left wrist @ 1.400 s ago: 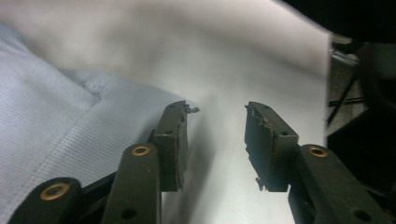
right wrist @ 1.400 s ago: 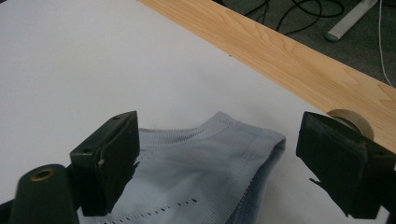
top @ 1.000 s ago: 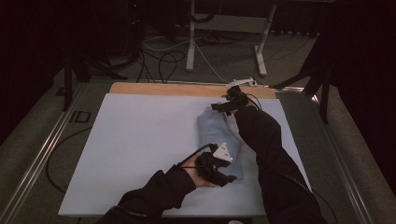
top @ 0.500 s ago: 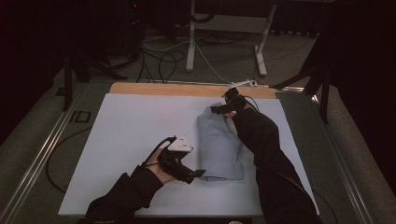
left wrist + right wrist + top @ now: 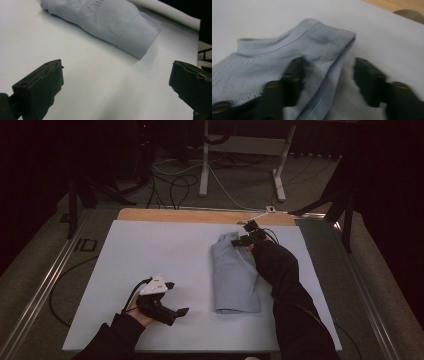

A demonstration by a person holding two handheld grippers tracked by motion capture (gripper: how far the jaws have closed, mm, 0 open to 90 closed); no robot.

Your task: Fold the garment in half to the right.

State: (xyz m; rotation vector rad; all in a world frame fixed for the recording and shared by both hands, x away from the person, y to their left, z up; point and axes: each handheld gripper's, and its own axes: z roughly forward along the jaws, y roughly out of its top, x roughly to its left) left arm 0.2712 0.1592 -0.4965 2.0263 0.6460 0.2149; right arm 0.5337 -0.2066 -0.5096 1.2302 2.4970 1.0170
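A light blue garment lies folded in a long strip on the white board, right of centre. My left gripper rests near the board's front edge, well left of the garment. Its jaws have just been opening and now stand wide with nothing between them; the garment's folded end lies ahead of them. My right gripper is at the garment's far end. Its jaws have just been closing and straddle the ribbed hem: one lies on the fabric, the other over bare board.
A wooden strip borders the board's far edge. Metal rails run along both sides of the table. Behind the table, a white stand and cables are on the floor.
My left gripper has let go of the garment's near end and moved left across the board, opening. The right gripper has sunk onto the far end, its jaws narrower.
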